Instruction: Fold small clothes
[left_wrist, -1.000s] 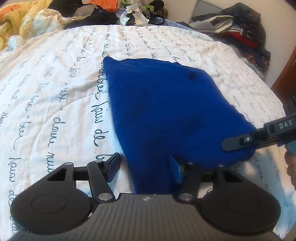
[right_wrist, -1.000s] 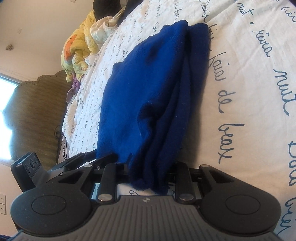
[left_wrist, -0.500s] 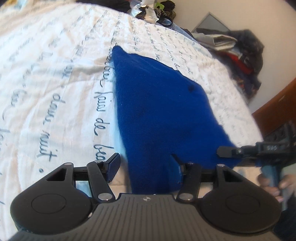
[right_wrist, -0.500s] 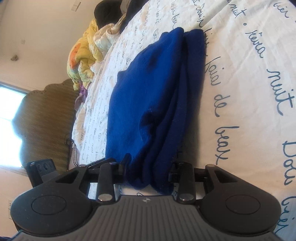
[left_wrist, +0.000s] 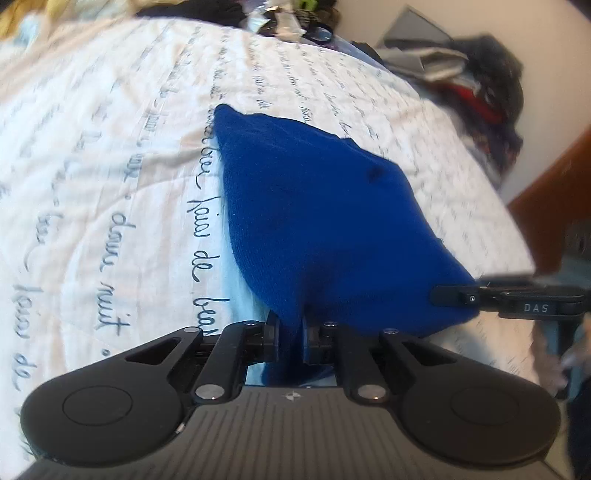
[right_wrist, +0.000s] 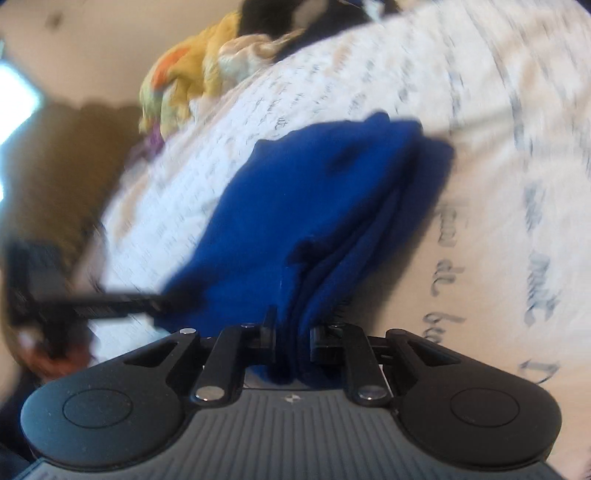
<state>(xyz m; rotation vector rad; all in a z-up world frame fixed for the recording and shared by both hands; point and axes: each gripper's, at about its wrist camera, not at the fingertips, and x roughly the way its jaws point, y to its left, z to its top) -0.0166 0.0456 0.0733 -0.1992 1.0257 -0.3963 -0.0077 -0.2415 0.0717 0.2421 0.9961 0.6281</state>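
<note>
A bed (left_wrist: 110, 155) fills both views, covered with a white quilt printed in dark cursive handwriting. At its far end lie heaps of other things: a yellow and orange blanket (right_wrist: 184, 70) bunched by the brown headboard (right_wrist: 74, 155), and a dark pile of clothes (left_wrist: 476, 88) against the wall on the other side.

On the quilt lies the blue garment (left_wrist: 317, 210), a thick knitted piece folded into several layers, its far corner resting flat on the bed and its near edge raised off the surface. The left tool (left_wrist: 290, 334) is closed on that near edge: its two fingers stand close together with a bunched fold of blue cloth pinched between them, and the cloth spreads away from the tool toward the far side of the bed. In the left wrist view the right tool (left_wrist: 458, 297) comes in from the right side, its fingers clamped on the garment's right near corner.

The right wrist view is blurred, but it shows the right tool (right_wrist: 293, 338) with its fingers drawn in tight around the stacked blue layers (right_wrist: 325, 206), which fan out ahead of it. The left tool (right_wrist: 147, 304) reaches in from the left there, meeting the garment's other near corner.
</note>
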